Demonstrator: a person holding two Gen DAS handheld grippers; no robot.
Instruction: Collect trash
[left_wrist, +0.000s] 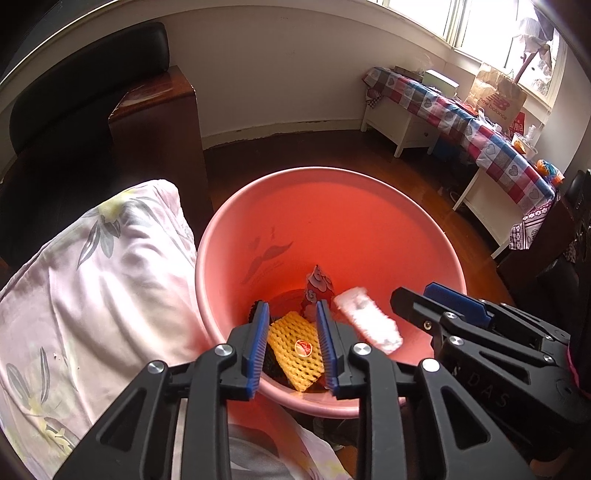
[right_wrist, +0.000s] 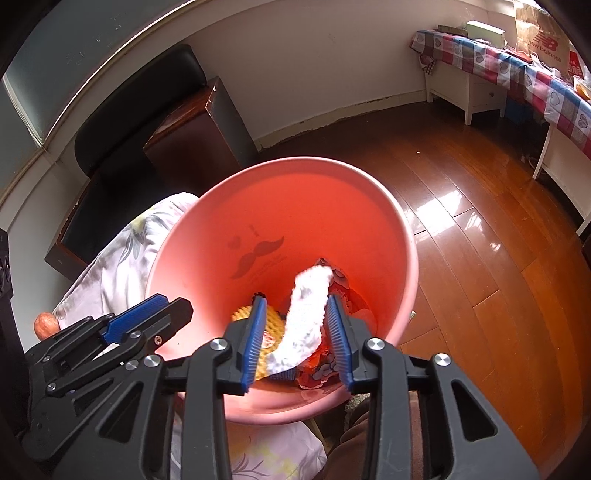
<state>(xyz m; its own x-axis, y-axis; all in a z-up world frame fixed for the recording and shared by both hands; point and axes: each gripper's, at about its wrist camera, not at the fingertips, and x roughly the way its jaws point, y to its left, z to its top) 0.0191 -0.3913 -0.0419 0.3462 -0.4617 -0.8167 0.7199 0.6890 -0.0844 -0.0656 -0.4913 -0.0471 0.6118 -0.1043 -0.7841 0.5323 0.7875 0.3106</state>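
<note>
Both tongs, left (left_wrist: 291, 345) and right (right_wrist: 299, 338), hang released over the bin (left_wrist: 258, 192). We judge the white wad (left_wrist: 367, 319) light, soft; pinch its middle.

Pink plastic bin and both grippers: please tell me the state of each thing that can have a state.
Pink plastic bin: upright, no lid, partly filled.
Yellow foam fruit net: lying in the bin.
White fluffy strip: blurred, between the open right fingers, over the bin.
Red printed wrapper: in the bin.
Left gripper: open, empty.
Right gripper: open.
</note>
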